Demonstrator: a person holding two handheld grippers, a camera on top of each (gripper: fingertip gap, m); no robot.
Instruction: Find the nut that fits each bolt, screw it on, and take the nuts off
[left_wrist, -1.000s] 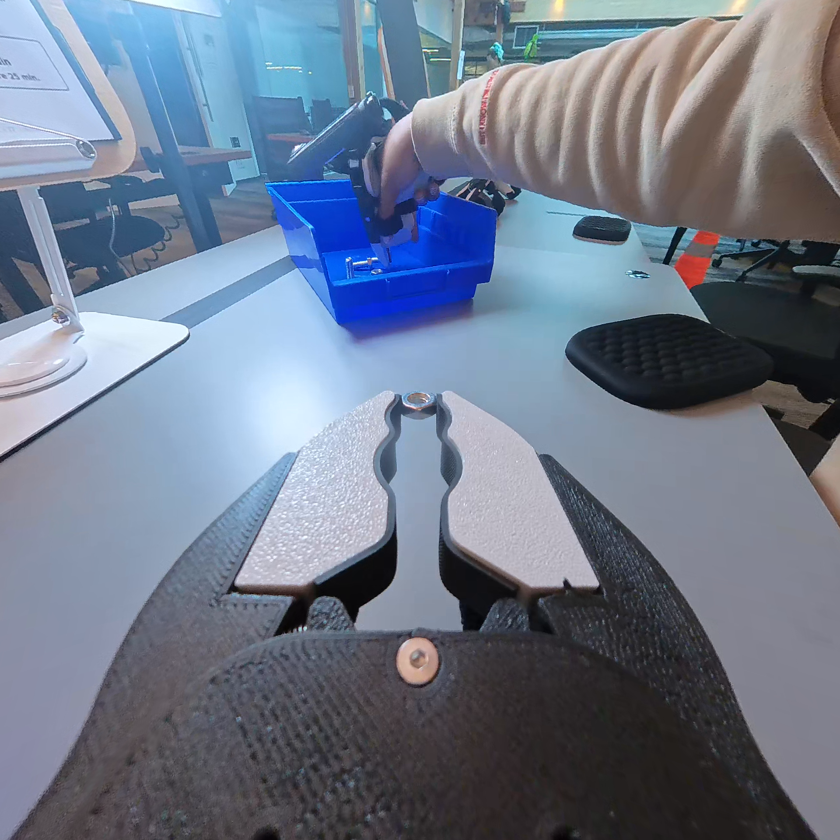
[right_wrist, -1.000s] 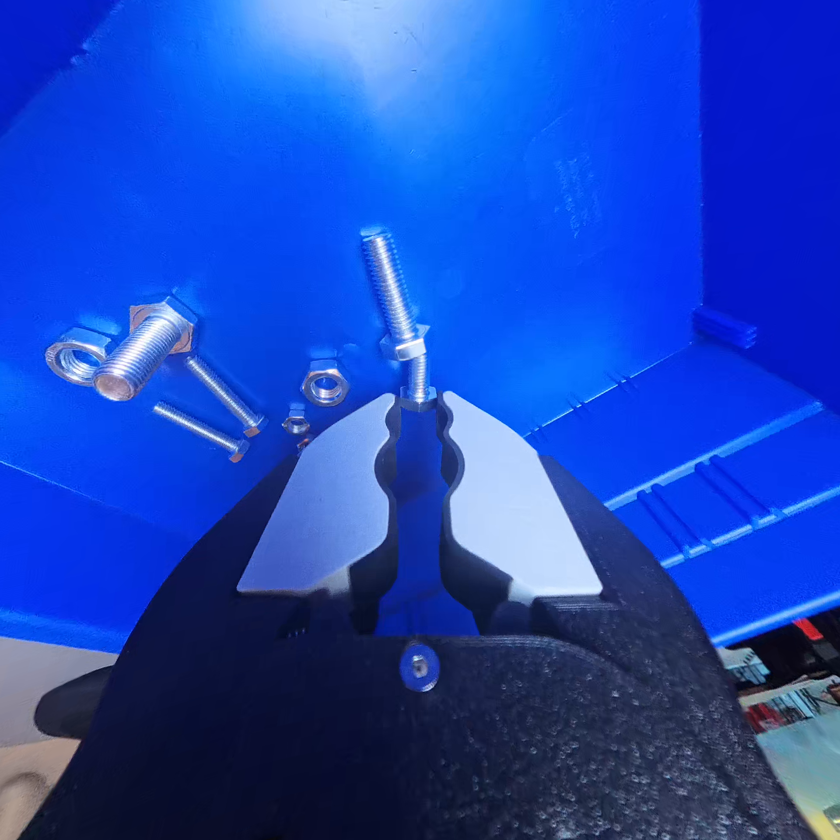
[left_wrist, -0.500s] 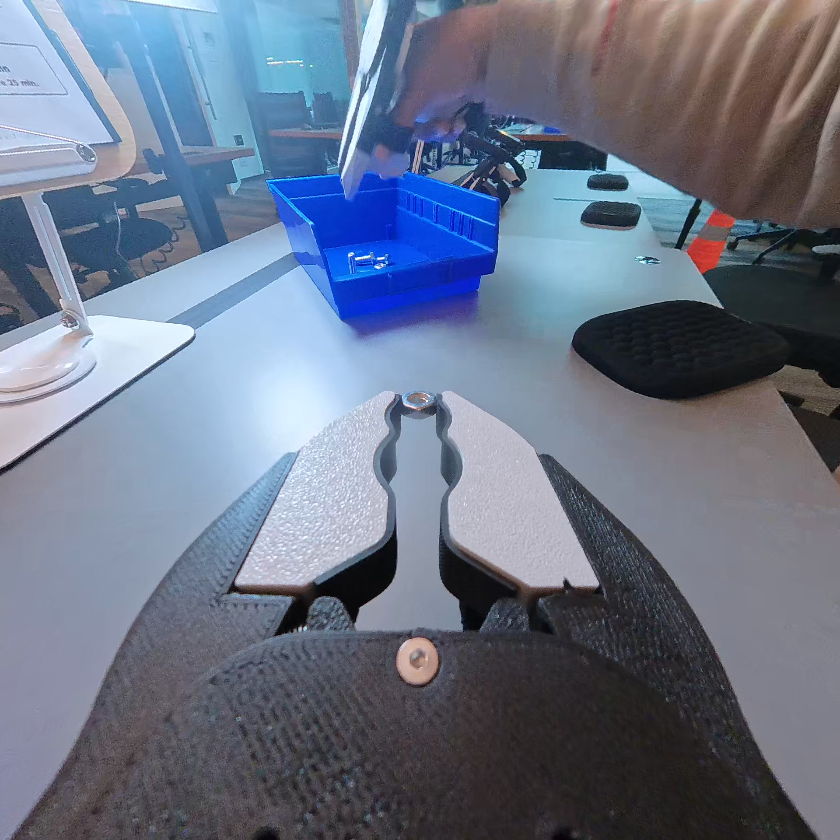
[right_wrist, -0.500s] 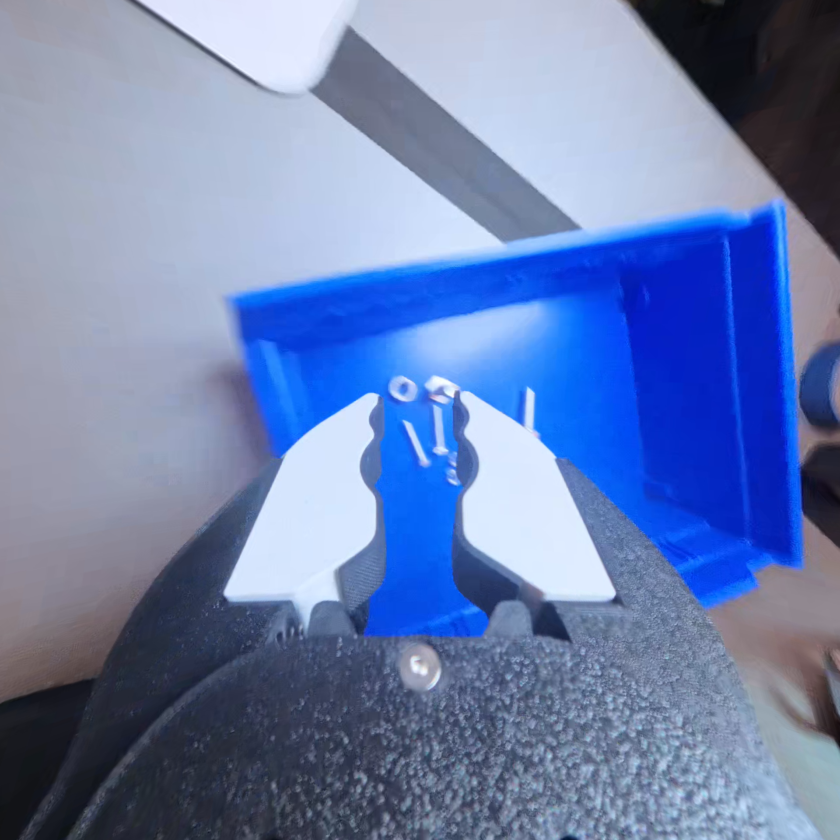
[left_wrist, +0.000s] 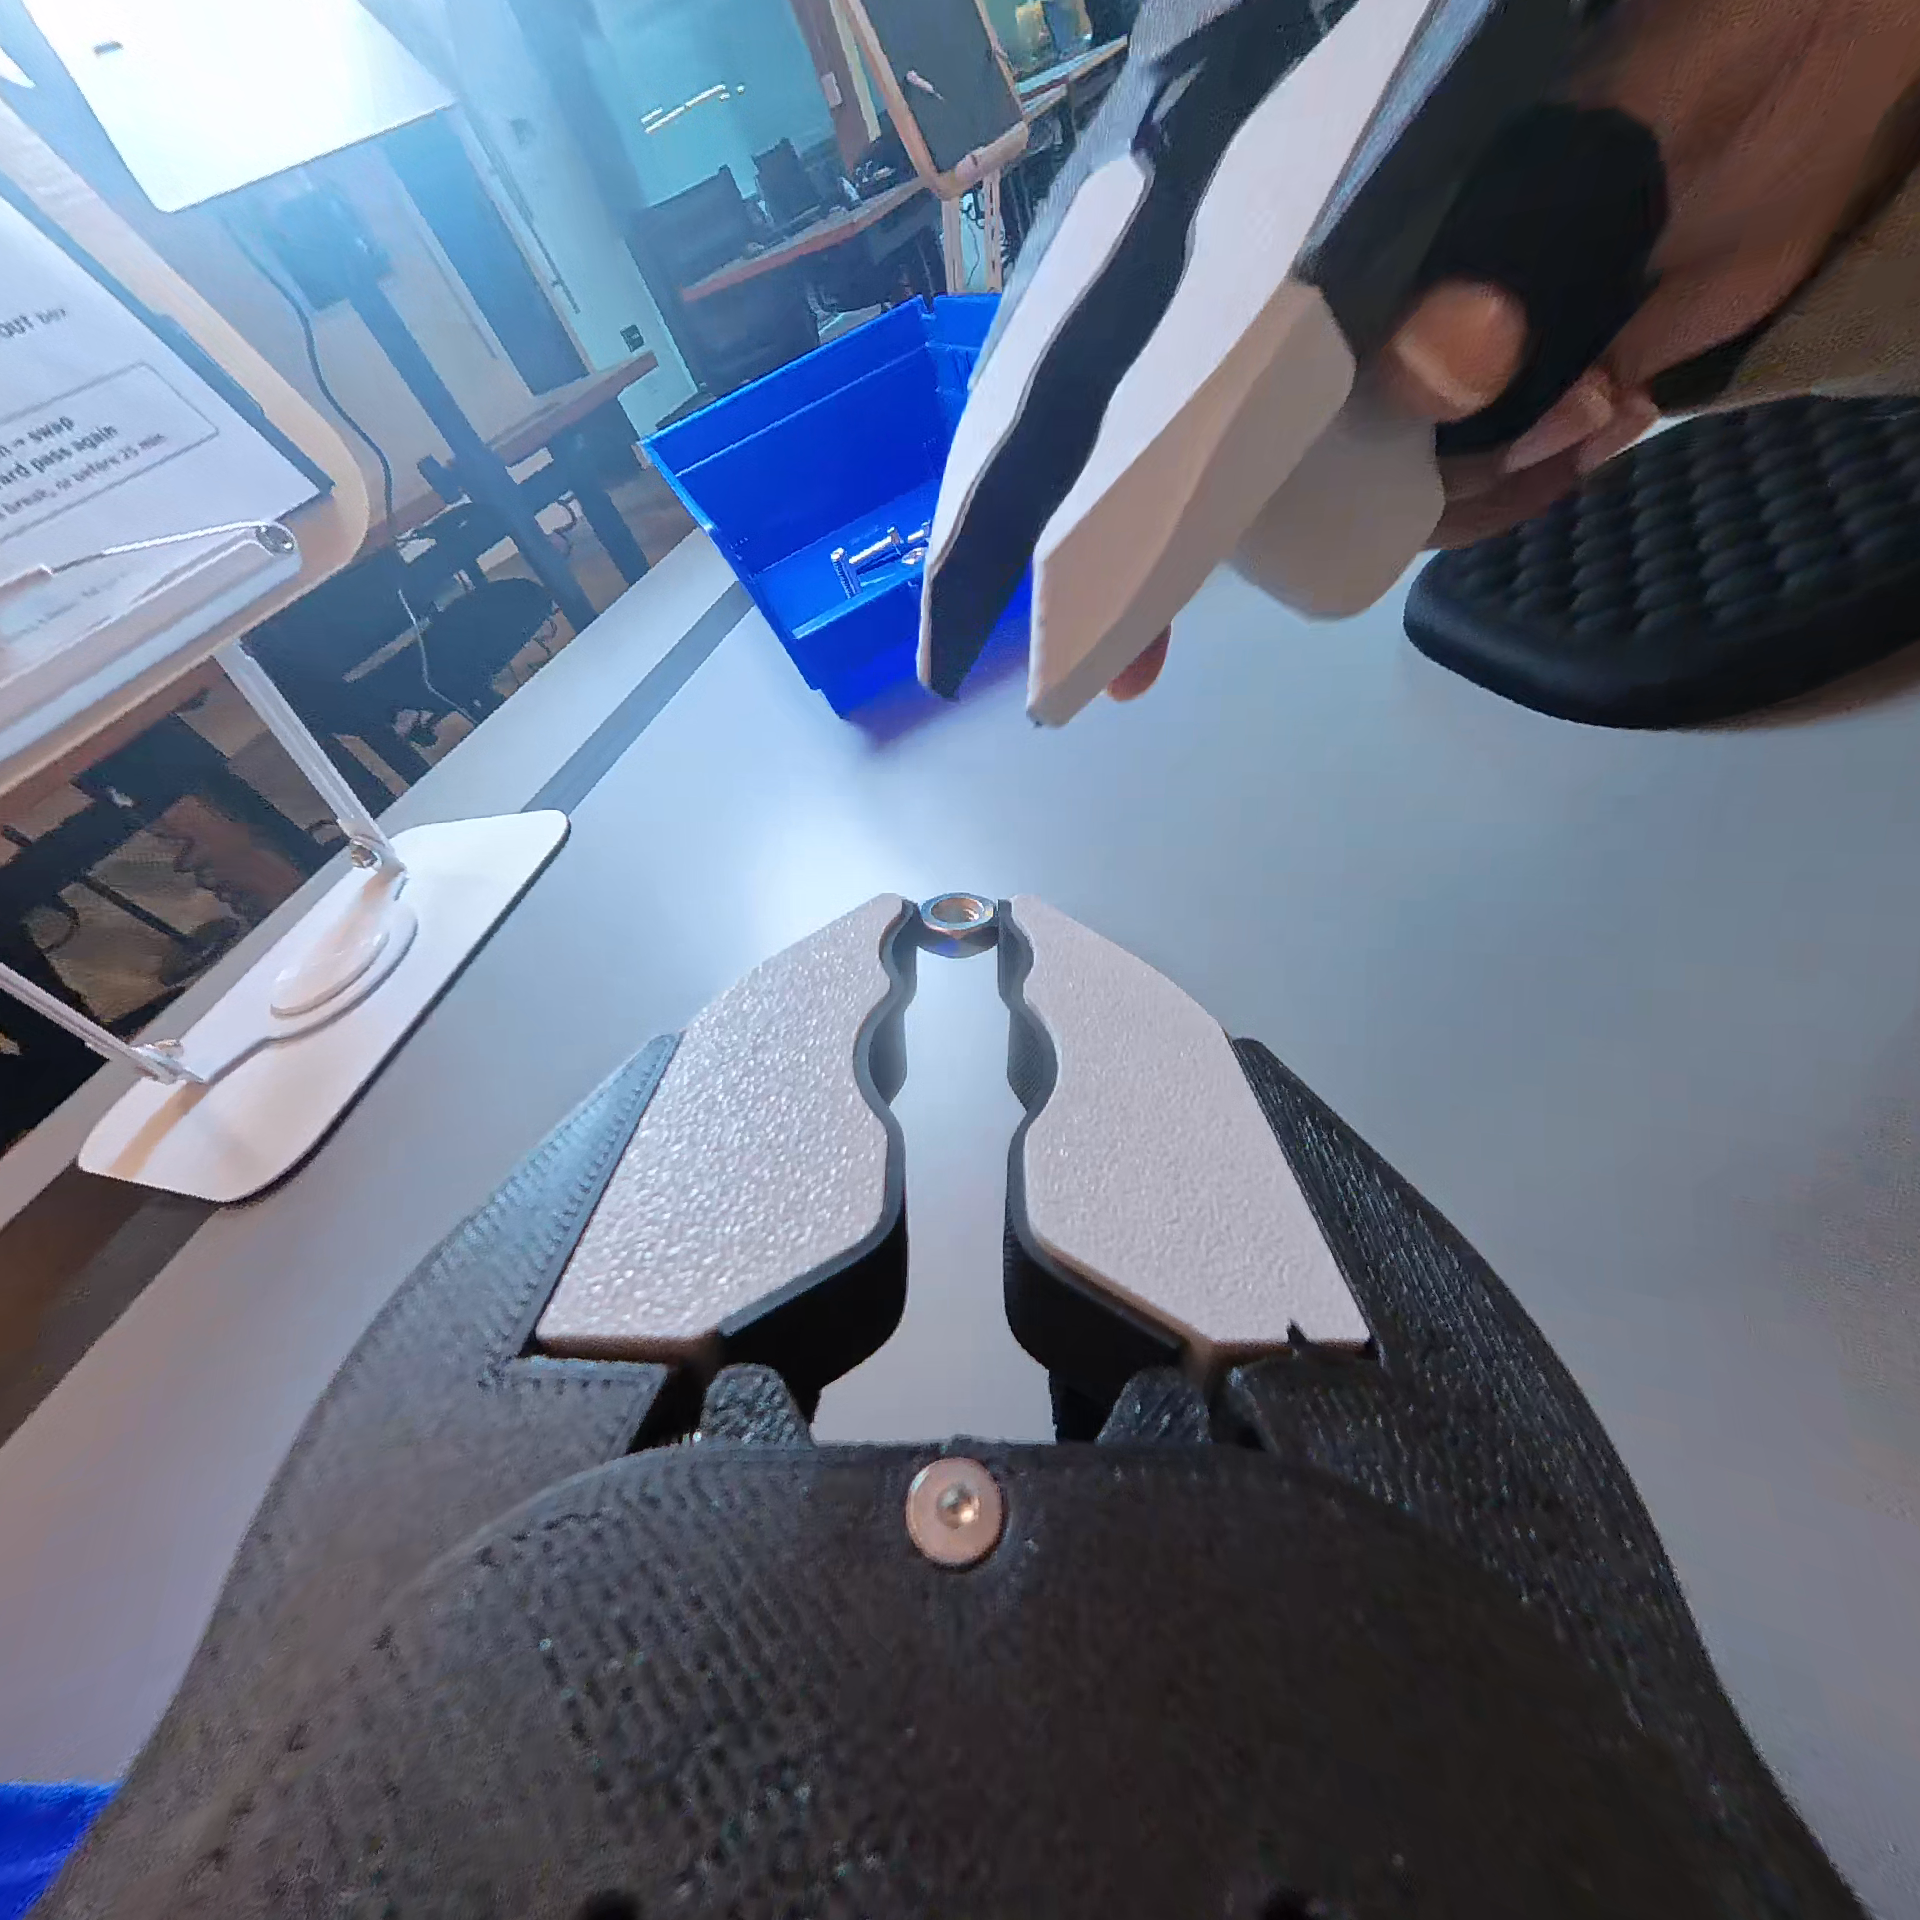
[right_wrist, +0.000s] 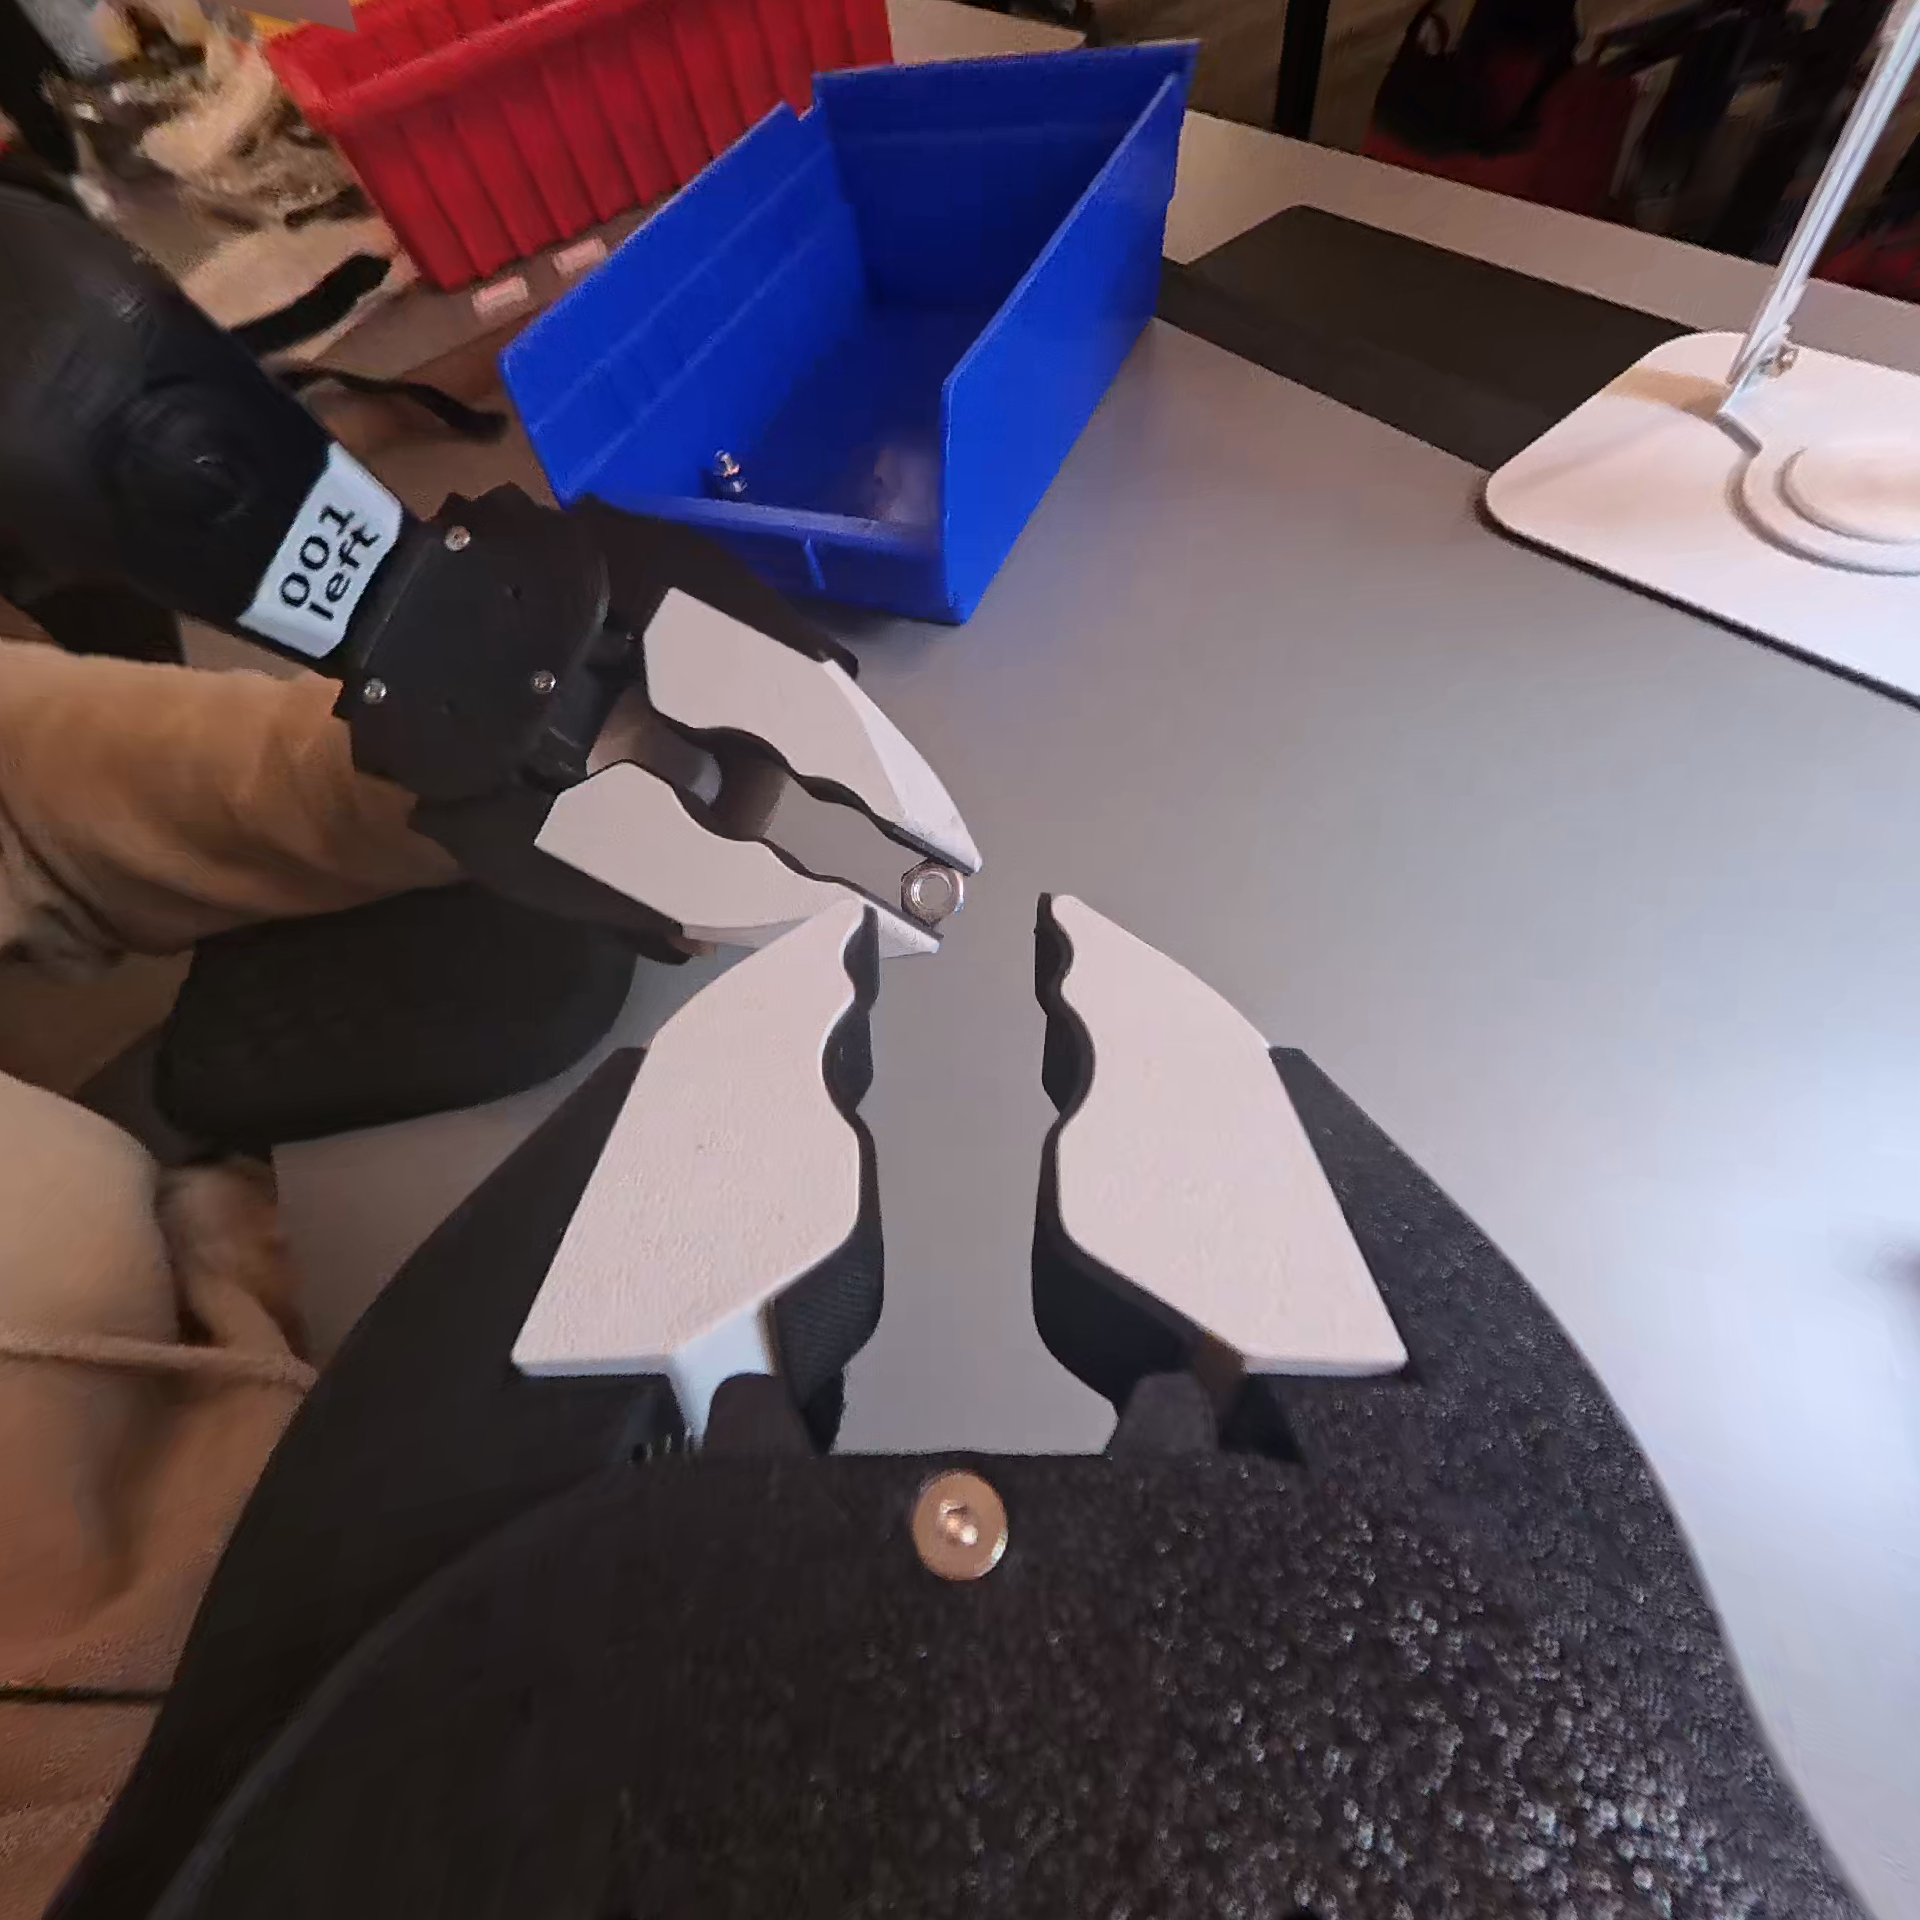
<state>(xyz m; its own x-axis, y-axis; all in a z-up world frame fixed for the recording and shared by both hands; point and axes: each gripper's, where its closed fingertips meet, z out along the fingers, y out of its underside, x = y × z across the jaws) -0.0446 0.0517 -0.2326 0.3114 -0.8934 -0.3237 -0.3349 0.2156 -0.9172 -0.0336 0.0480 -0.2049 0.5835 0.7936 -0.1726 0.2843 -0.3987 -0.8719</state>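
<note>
Steel hex nut (left_wrist: 948, 914) is pinched at the fingertips of the left gripper (left_wrist: 951, 920) above the grey table (left_wrist: 1455, 935). Nothing is held by the right gripper (right_wrist: 954, 914), spread wide just beside it; remaining bolts (left_wrist: 868, 556) are left in the blue bin (right_wrist: 1049, 301).

Bare table (right_wrist: 1351, 831) between grippers and blue bin (right_wrist: 1039, 343); white stand base (right_wrist: 1662, 499) flanks one side.
</note>
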